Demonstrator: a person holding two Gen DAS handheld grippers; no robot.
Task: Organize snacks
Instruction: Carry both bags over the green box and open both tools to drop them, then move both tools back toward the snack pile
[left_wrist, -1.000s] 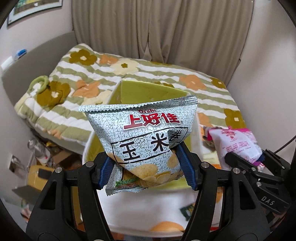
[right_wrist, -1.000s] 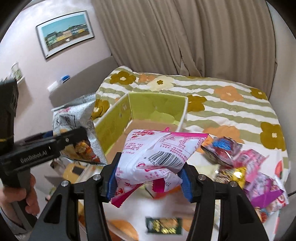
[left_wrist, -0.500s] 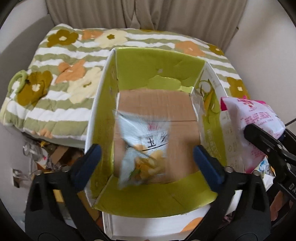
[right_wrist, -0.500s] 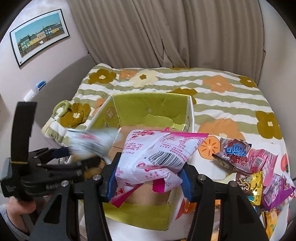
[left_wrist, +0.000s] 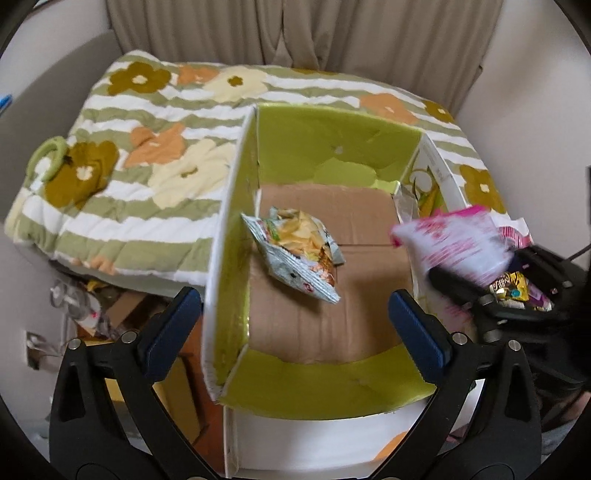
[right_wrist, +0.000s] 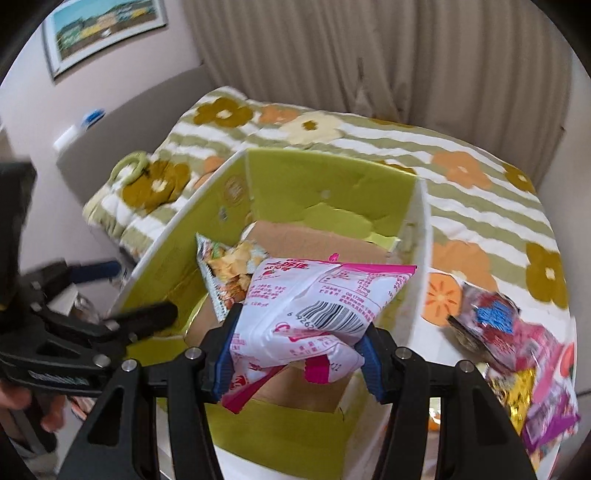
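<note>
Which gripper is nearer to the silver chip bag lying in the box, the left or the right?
Probably the left. The open left gripper hangs over the box, the silver chip bag just ahead of it. The right gripper, holding the pink bag, is over the box's right side.

Pink snack bag (left_wrist: 454, 247) motion-blurred, chip bag (right_wrist: 225, 273) partly hidden behind it.
</note>
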